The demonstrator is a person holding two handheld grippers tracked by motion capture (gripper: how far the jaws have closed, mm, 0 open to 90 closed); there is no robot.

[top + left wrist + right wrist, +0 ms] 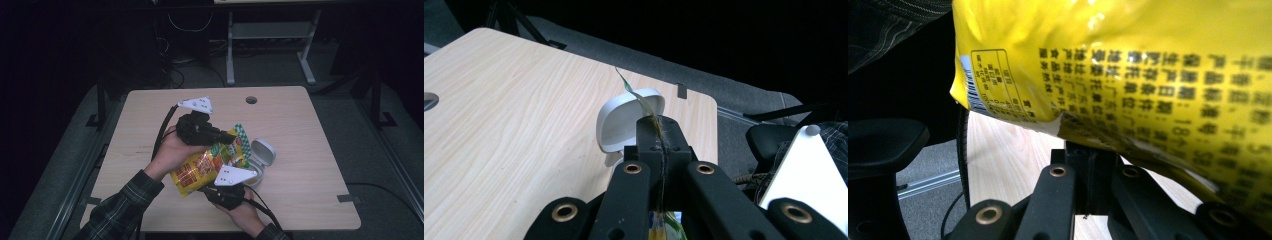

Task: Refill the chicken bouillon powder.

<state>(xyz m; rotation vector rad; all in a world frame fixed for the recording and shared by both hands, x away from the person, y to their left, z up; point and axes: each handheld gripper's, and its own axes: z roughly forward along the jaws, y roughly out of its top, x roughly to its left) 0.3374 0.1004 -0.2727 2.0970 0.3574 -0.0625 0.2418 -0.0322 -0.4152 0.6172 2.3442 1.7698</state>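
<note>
A yellow snack bag is held above the middle of the wooden table, stretched between the two grippers. The left gripper is clenched on the bag's green-checked top edge; in the left gripper view that edge runs as a thin strip straight down the seam between the two closed jaws and sticks out past their tips toward 12 o'clock. The right gripper comes at the bag from 6 o'clock; in its own view the jaws are pressed together on the bag's lower seam, and the printed back of the bag spreads above them from 10 to 3 o'clock. A white round container with its lid up stands on the table just beside the bag, at its 3 o'clock.
</note>
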